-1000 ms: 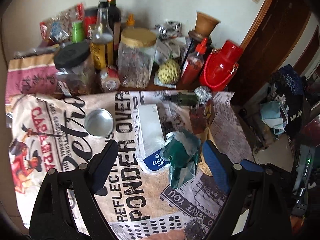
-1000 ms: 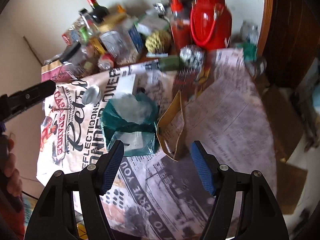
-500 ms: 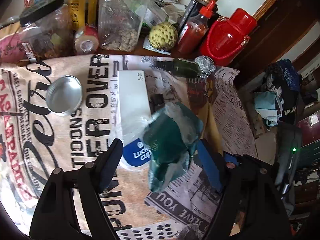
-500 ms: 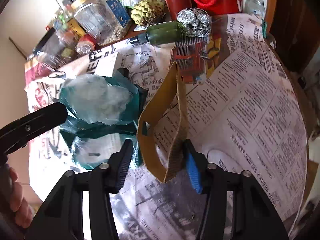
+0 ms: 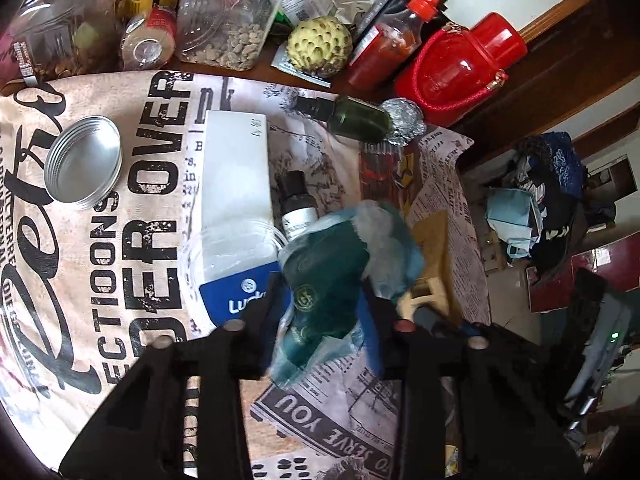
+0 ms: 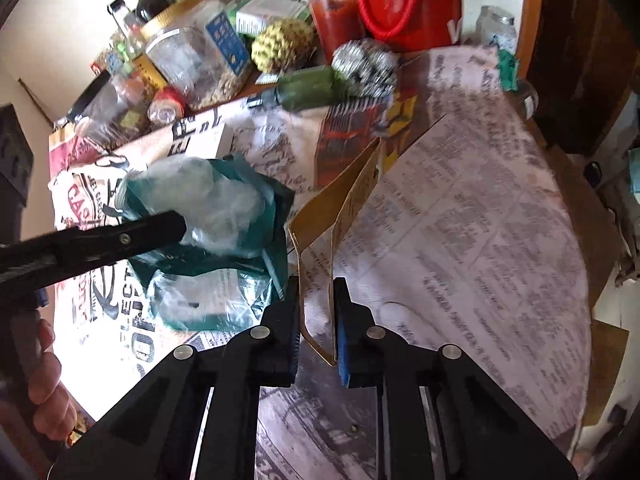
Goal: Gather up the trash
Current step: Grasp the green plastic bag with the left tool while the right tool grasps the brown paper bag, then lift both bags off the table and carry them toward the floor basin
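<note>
Left claw [image 5: 320,312] clamped on green bag [image 5: 332,276], light, limp, slippery film, best pinched at a bunched fold; right claw [image 6: 316,312] nipping stiff card strip [image 6: 340,216]; both over the table [image 6: 480,240].

You are working in a lived-in home, at a dining table covered in a newspaper-print cloth [image 5: 120,216]. Along the top of the frame, a nut jar [image 5: 224,20], a chilli sauce bottle [image 5: 388,40], a custard apple [image 5: 320,46] and a red flask [image 5: 460,68] are crowding together; clothes [image 5: 548,200] are lying piled at the right.
</note>
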A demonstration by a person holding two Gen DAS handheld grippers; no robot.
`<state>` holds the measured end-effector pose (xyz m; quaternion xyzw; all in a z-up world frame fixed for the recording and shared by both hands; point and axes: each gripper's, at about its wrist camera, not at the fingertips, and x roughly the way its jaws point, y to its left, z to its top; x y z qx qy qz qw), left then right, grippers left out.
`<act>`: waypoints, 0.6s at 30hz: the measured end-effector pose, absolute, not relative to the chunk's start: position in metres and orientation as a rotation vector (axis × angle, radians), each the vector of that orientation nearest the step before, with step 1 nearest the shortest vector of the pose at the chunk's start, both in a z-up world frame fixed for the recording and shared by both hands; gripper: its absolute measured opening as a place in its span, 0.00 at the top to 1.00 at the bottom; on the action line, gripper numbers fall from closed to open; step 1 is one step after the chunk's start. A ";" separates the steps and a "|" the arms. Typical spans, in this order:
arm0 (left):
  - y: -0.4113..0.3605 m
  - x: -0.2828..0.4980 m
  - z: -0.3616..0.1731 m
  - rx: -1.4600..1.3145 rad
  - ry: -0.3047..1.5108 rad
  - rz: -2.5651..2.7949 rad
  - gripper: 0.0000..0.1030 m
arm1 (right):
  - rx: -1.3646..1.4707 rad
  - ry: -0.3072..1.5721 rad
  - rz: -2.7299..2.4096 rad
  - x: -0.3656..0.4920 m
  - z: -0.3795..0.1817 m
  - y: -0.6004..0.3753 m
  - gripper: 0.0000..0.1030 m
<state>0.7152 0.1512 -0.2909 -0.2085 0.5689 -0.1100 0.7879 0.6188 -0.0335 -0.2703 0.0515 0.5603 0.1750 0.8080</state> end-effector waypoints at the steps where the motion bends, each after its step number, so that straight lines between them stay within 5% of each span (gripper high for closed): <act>1: 0.149 0.714 -0.288 -0.443 1.223 -0.240 0.73 | 0.111 1.191 0.373 0.617 -0.266 -0.037 0.87; 18: 0.099 0.646 -0.161 -0.317 0.944 -0.164 0.77 | 0.076 0.947 0.412 0.566 -0.164 -0.094 0.87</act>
